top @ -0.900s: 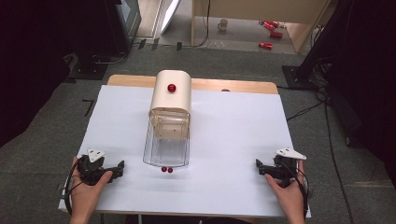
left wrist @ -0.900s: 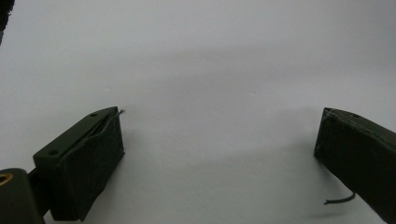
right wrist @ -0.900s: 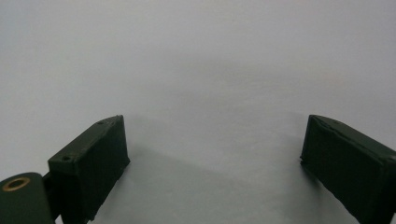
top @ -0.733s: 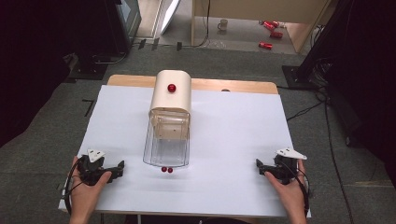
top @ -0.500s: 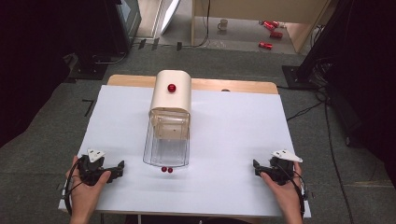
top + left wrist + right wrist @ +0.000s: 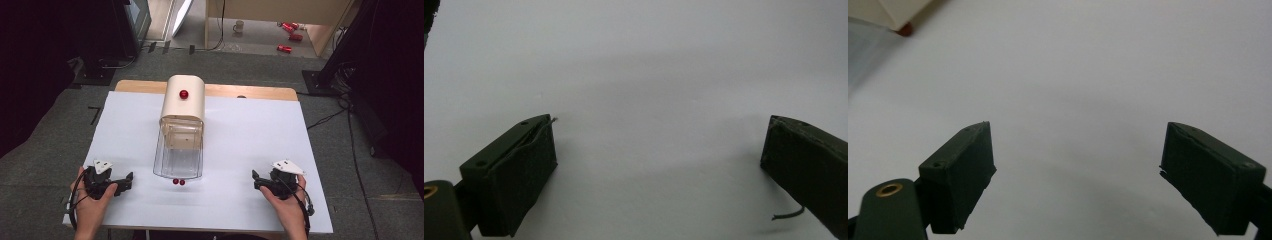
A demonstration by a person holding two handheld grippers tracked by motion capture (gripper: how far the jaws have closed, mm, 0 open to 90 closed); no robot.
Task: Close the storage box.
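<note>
In the middle of the high view a container (image 6: 180, 131) lies on its side on the white table (image 6: 250, 135). Its upper half is an opaque cream cap with rounded corners and a smooth matte skin, and a small glossy red knob (image 6: 183, 93) sits on that cap. Its lower half is a clear plastic box with thin, slightly flared walls, whose mouth faces the bottom of the frame. Through the clear walls only the white surface beneath is visible, and what lies under the cream part is hidden. Two small round red beads (image 6: 179, 182) rest on the table just outside the mouth, touching or nearly touching each other, a little below frame centre. The table top is a flat, even white sheet with a strip of pale wood showing along its far edge. At lower left the left gripper (image 6: 125, 181) lies in a hand on the table, its black block-shaped, felt-faced jaws standing wide apart with nothing between them. At lower right the right gripper (image 6: 256, 181) rests likewise, jaws parted and empty. Both grippers are well apart from the container, one to each side of it.
</note>
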